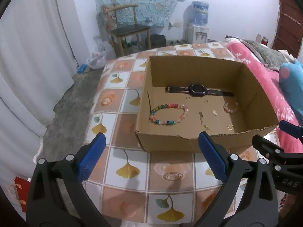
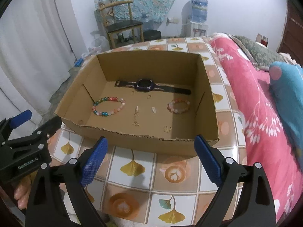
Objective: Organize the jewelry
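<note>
While we hold both claws wide apart and empty above the tiled surface (image 1: 132, 170), the box (image 2: 132, 143) sits just ahead of them. Our left claw (image 1: 151, 157) and right claw (image 2: 150, 158) grip nothing. Inside the box lie a watch (image 2: 144, 85) at the back, a large bracelet (image 2: 108, 106) on the left, a small bracelet (image 2: 179, 106) on the right, and small gold pieces between.

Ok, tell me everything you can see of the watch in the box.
The watch lies flat on the floor of the cardboard box, close along its far wall. Its dark, rounded-square face has a purple-looking case; the black strap is unbuckled and stretched out straight to both sides. It looks like a plastic smartwatch. Neither gripper touches it; a small ring lies just in front, apart.
</note>
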{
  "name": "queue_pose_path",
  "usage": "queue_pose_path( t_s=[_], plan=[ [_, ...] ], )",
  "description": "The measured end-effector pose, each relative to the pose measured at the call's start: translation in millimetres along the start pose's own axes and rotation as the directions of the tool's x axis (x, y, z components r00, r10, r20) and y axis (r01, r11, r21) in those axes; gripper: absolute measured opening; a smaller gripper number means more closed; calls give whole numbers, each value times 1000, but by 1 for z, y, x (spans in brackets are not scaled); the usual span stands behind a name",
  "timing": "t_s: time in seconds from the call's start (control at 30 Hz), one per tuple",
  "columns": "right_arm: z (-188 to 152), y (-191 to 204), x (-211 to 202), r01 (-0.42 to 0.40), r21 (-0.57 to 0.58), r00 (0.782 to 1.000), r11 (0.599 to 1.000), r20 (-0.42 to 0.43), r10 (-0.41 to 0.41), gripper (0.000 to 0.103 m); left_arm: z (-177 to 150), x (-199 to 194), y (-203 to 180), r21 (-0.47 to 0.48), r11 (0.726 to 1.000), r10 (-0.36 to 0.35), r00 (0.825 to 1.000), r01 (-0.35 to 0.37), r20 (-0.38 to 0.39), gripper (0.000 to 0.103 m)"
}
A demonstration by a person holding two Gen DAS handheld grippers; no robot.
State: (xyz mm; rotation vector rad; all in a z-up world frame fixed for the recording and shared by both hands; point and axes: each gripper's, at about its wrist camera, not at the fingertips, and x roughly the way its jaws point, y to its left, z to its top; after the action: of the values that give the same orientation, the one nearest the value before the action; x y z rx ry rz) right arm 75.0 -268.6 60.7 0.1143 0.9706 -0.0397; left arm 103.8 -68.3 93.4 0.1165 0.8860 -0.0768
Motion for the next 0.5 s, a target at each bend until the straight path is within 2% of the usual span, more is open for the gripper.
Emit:
queue_pose_path(
  t_s=[0.27, 0.5],
  plan=[
    [-5, -4, 8, 30, 12, 999, 999, -27, -29, 90, -7, 9, -8, -30, 999, -34, 997, 32, -69, 95],
    [-13, -5, 12, 32, 11, 998, 999, -45, -32, 90, -6, 8, -12, -17, 1000, -27, 997, 26, -74, 95]
  ],
)
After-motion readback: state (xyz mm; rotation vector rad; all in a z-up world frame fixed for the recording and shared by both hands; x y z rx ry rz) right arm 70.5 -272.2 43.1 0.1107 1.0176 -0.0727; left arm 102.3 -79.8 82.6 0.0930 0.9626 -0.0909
